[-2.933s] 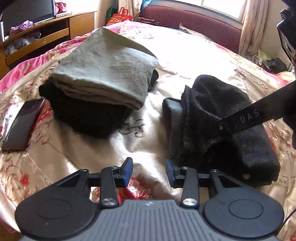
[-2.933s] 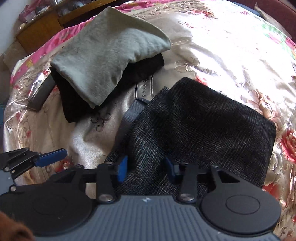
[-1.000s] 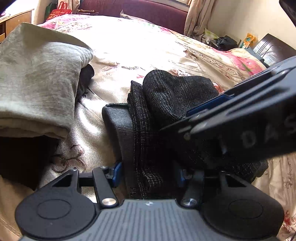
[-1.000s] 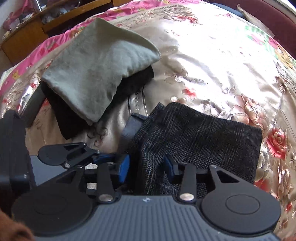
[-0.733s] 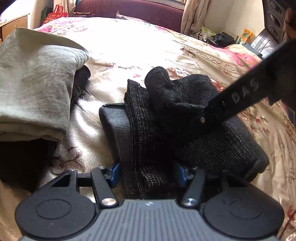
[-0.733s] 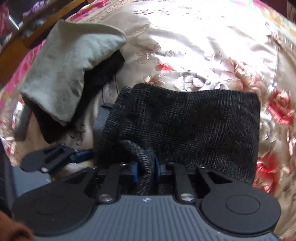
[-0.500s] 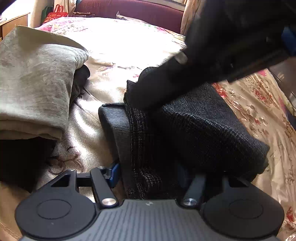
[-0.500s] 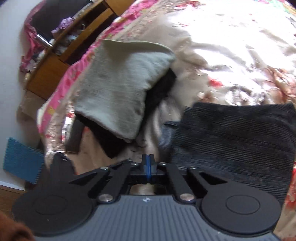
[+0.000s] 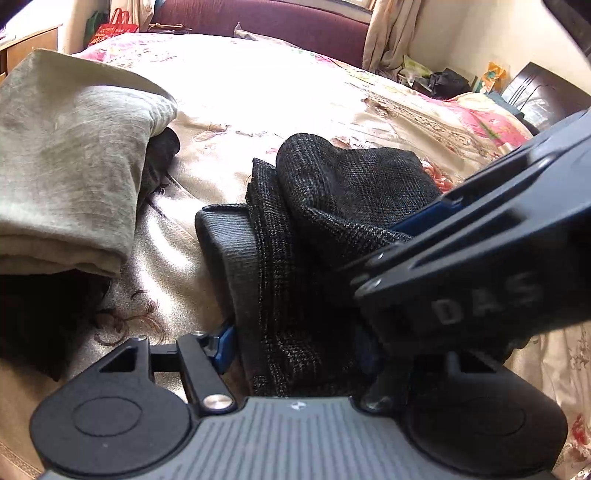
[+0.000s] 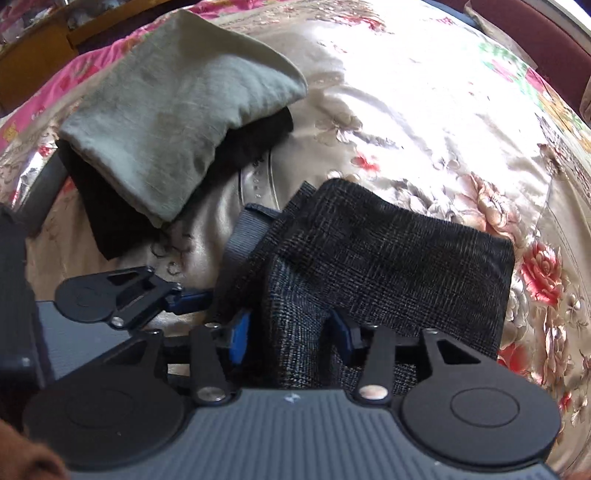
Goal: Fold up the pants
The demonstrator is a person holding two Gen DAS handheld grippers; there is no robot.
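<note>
Both grippers straddle the near edge of the folded dark checked pants (image 10: 388, 258) on the bed (image 10: 424, 110), left gripper (image 9: 291, 343) wide, right gripper (image 10: 291, 332) just reopened around a raised fold, so I should seat pads deep before pinching evenly.

Three folded garments lie on one bed (image 10: 424, 103): one dark checked pair of pants (image 10: 388, 258) at lower centre of the right wrist view, and at upper left one grey-green folded garment (image 10: 177, 110) stacked on one black garment (image 10: 110, 221). Two tools show, the left tool (image 10: 192, 299) and the right tool (image 10: 291, 336). One red bag (image 9: 112, 29) stands at upper left of the left wrist view.
</note>
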